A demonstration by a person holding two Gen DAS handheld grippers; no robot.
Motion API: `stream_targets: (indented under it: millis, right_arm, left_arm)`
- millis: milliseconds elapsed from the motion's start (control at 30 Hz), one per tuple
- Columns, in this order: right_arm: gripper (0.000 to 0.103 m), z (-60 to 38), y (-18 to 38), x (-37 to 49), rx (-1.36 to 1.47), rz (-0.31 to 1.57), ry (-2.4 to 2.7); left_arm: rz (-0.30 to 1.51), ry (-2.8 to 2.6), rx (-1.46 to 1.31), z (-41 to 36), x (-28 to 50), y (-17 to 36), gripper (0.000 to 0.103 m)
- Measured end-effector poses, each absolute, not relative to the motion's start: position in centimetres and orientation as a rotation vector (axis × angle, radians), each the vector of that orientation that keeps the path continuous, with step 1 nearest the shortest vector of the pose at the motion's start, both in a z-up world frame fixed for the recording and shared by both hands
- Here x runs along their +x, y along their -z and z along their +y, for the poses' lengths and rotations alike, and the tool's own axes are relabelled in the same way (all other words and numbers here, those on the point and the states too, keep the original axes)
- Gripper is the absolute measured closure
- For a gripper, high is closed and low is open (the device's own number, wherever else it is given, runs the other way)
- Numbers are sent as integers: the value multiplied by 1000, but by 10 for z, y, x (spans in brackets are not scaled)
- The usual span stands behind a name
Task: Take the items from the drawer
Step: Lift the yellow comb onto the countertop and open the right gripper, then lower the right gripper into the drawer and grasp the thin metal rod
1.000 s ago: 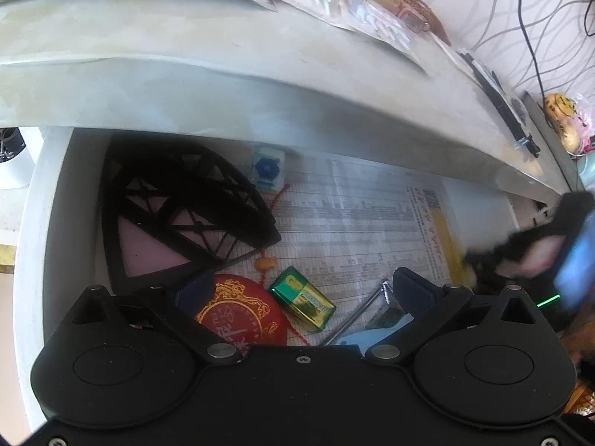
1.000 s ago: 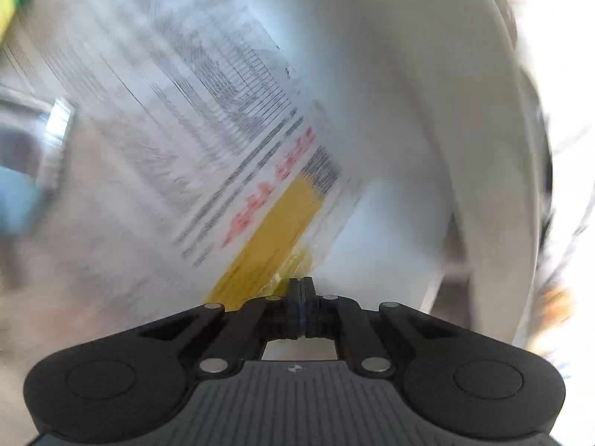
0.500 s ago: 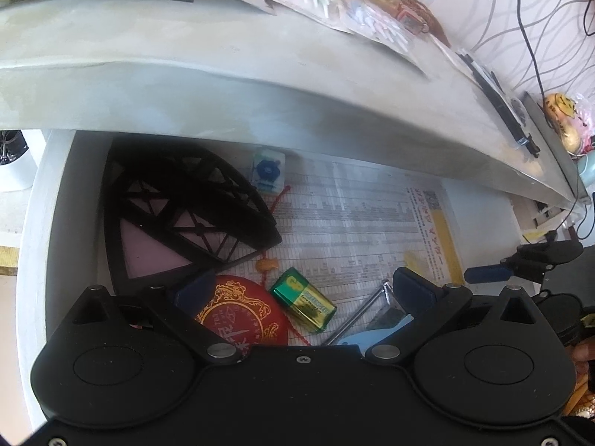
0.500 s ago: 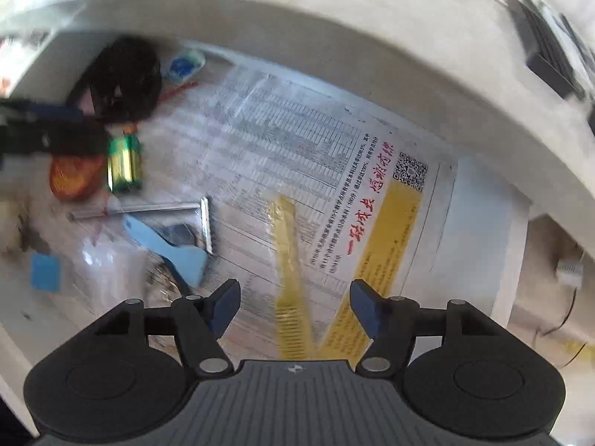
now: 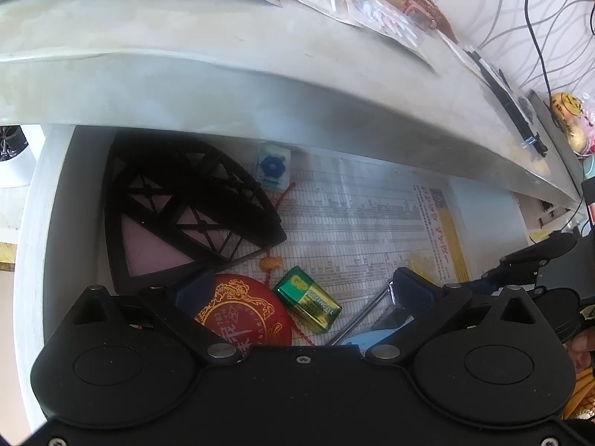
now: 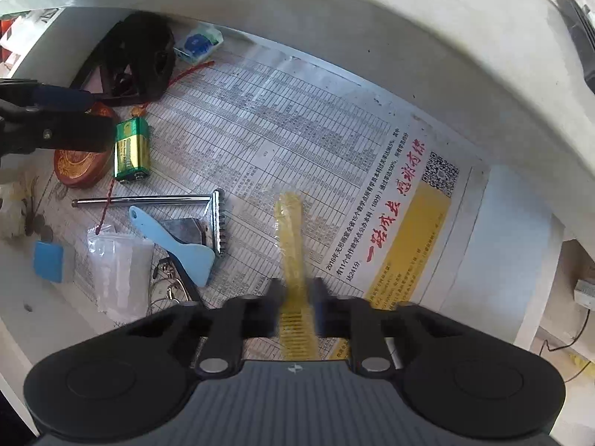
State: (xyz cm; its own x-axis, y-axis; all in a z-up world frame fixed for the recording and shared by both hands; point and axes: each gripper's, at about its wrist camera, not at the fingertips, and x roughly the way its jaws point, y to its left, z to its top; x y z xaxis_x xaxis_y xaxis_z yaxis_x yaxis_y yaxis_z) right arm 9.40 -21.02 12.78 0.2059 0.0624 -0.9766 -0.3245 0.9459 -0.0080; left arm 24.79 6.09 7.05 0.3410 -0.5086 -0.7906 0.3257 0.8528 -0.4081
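Between right fingers (image 6: 319, 319), yellow comb (image 6: 293, 260)

Left gripper (image 5: 301, 297): matte black housing, 2 round discs, silver pivot rivets, small screws, dark blue pads. Right gripper (image 6: 295, 306): black linkage arms, ribbed grey top plate, small logo, 2 silver rivets

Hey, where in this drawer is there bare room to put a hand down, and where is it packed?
Bare newspaper runs from the yellow comb back to the drawer's rear, and the white floor right of the paper is free. The left is crowded: battery, red disc, metal rake, blue scraper.
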Motion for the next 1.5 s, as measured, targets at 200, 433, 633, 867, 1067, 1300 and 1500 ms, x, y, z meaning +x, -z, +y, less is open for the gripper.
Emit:
stream_targets:
  millis: [200, 433, 633, 867, 1067, 1300, 1500]
  right_arm:
    - [89, -213, -141, 81, -170, 1302, -253]
    - [90, -191, -165, 76, -141, 1204, -253]
    - [90, -202, -231, 74, -50, 1018, -206]
    - [90, -295, -281, 147, -7, 894, 118]
    - [90, -349, -258, 225, 39, 952, 231]
    - [59, -342, -228, 256, 50, 936, 227]
    - [59, -328, -223, 212, 114, 824, 102]
  left_arm:
    - [1101, 544, -187, 61, 248, -70, 0]
    - [1095, 544, -181, 61, 247, -71, 0]
    - [1096, 546, -163, 59, 247, -71, 0]
    - [1089, 518, -153, 59, 246, -71, 0]
    - [1086, 482, -132, 58, 247, -71, 0]
    - [1089, 468, -123, 58, 247, -70, 0]
    - [1091, 471, -135, 59, 248, -69, 0]
